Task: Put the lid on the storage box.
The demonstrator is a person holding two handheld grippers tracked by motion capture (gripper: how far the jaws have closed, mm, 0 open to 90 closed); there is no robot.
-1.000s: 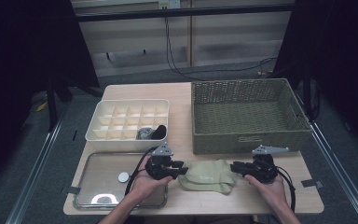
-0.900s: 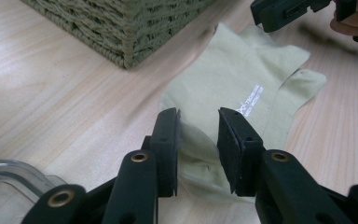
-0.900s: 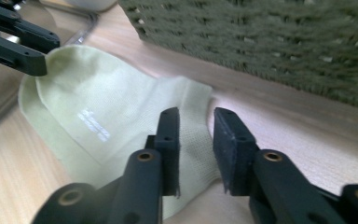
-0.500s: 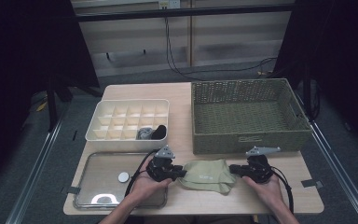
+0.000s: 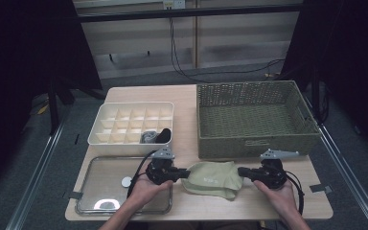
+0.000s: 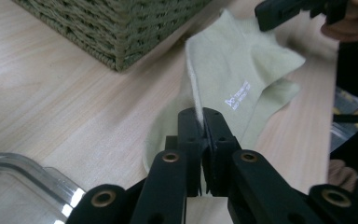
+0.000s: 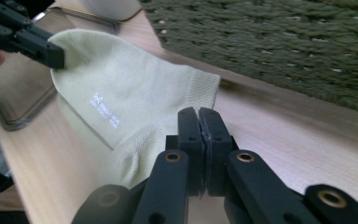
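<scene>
Since the earlier frames the two grippers have drawn slightly apart, and the sock between them lies a little more stretched along the front of the counter [image 5: 191, 96]. At the far left a clear glass tray [image 5: 96, 167] sits at the front corner, with a white divided box [image 5: 106, 139] behind it holding dark items in its front right cells. The left gripper [image 5: 187, 174] lies just right of the tray, its jaws pressed together on the left edge of the pale green sock [image 5: 213, 178]; the left gripper view shows the fabric edge pinched in the seam between the jaws and rising from it. The sock bears small white lettering and rests on the wood just in front of the woven basket [image 5: 254, 117]. The right gripper [image 5: 241, 172] has its jaws closed on the sock's right edge, the fabric running under the tips in the right gripper view, where the basket wall stands close behind.
</scene>
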